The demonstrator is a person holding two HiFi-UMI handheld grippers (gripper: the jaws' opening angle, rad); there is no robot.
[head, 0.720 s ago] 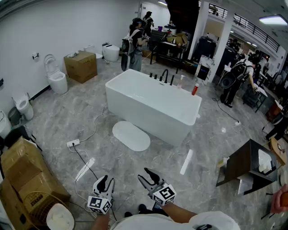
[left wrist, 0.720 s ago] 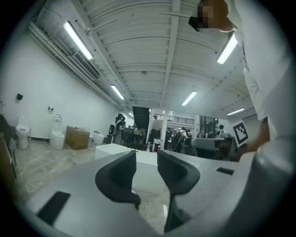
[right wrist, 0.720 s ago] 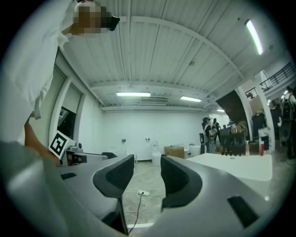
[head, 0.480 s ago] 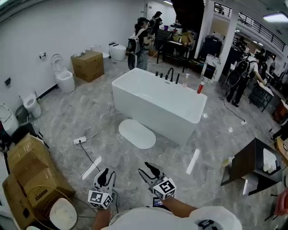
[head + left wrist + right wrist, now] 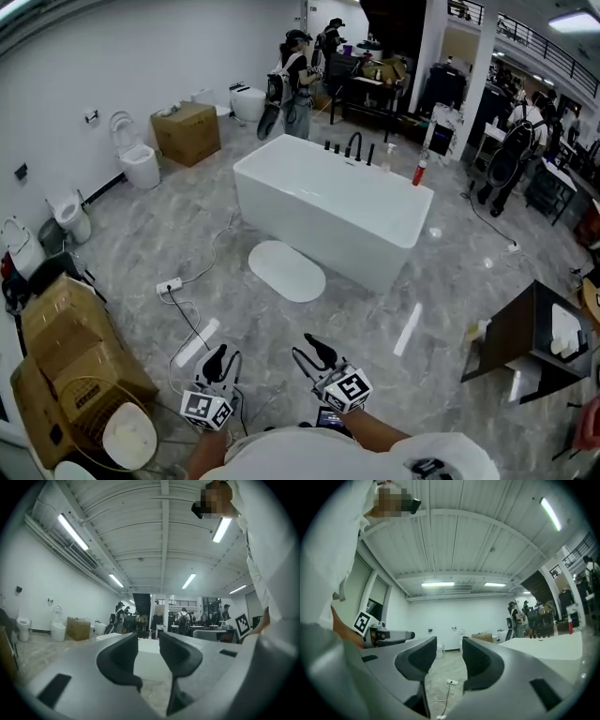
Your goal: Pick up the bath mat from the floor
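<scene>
You are not getting any readable word, brand or number here. The cubes on your left claw (image 5: 223, 360) and right claw (image 5: 307, 349) are showing only black-and-white square patterns, no letters. The cardboard box (image 5: 82, 377) near the floor's left edge is carrying dark print, and it is coming out too small to read.
</scene>
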